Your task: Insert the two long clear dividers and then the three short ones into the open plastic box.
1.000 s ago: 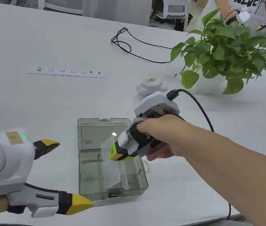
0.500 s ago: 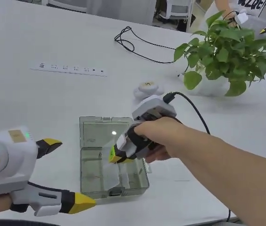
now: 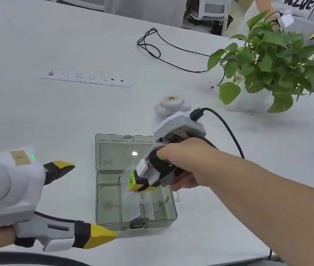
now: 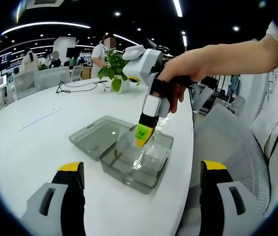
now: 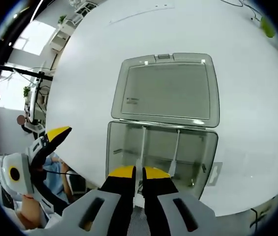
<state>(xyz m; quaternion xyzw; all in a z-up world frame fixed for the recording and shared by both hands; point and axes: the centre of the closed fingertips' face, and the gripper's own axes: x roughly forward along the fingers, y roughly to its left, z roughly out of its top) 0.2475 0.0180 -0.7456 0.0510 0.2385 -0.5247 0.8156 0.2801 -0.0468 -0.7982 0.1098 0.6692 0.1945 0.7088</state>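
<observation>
The open plastic box (image 3: pixel 104 213) lies near the table's front edge, its lid (image 3: pixel 122 152) folded flat behind the base. My right gripper (image 3: pixel 134 186) is shut on a clear divider (image 3: pixel 129 200), which stands upright in the base's left-middle part. From the right gripper view the shut jaws (image 5: pixel 138 172) point down into the box (image 5: pixel 198 162), with the held divider (image 5: pixel 142 145) edge-on and a second clear strip (image 5: pixel 175 150) upright beside it. My left gripper (image 3: pixel 82 200) is open at the lower left, apart from the box (image 4: pixel 104 164), and faces the right gripper (image 4: pixel 143 135).
A small clear piece (image 3: pixel 173 195) lies on the table against the box's right side. Behind the box are a white round object (image 3: pixel 171 103), a power strip (image 3: pixel 85 79), a black cable (image 3: pixel 162 52) and a potted plant (image 3: pixel 268 61). The table edge runs just in front of the box.
The head camera has shifted slightly. My right gripper keeps the divider in the box base, in nearly the same spot. The left gripper stays open and still.
</observation>
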